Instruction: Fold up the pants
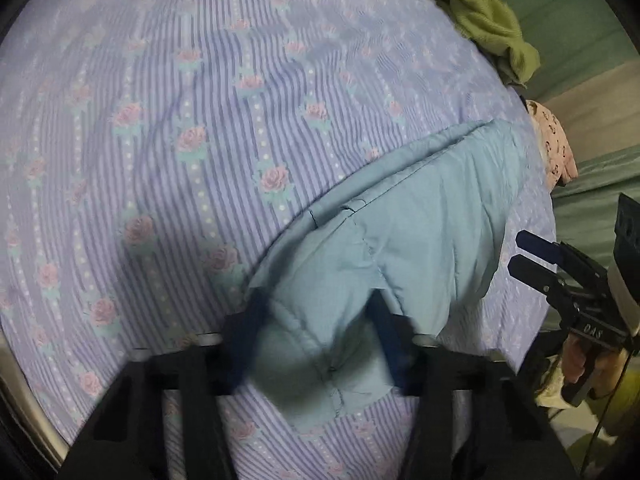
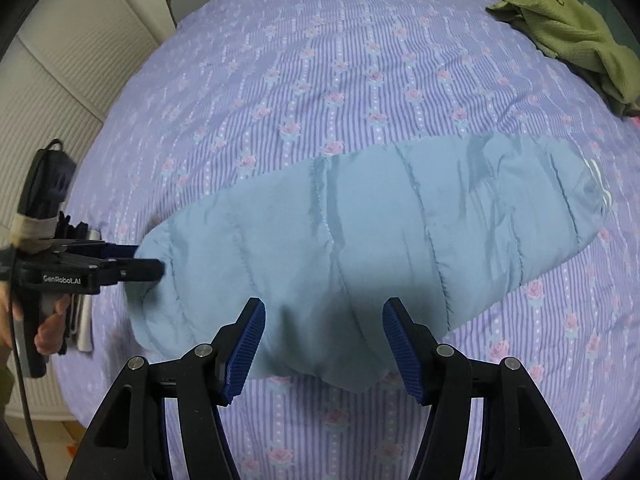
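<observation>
My left wrist camera looks steeply down, close over the blue pants (image 1: 400, 216) on the striped bedspread (image 1: 160, 120). My right wrist camera, also steeply down, sits slightly farther back. Both share pants, bedspread and the green cloth (image 2: 568, 28) at upper right.
</observation>
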